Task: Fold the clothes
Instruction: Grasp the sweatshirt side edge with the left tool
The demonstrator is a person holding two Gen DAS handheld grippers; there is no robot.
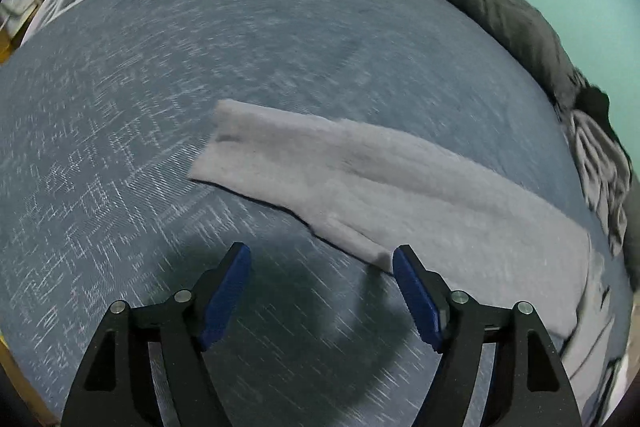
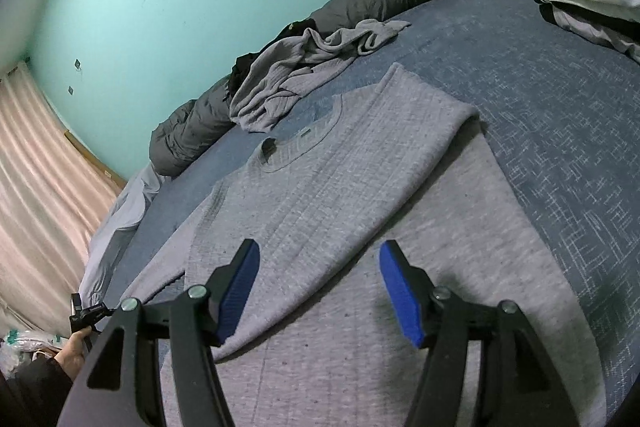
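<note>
You're holding both grippers spread and empty: the grey sweater [image 2: 320, 163] is lying flat ahead of your right gripper [image 2: 320, 287], its sleeve [image 1: 320, 171] just beyond your left gripper [image 1: 322, 287], ready for folding.

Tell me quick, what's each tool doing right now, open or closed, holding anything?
Left tool: open, empty, beside the grey sweater's sleeve.
Right tool: open, empty, over the sweater's body.
</note>
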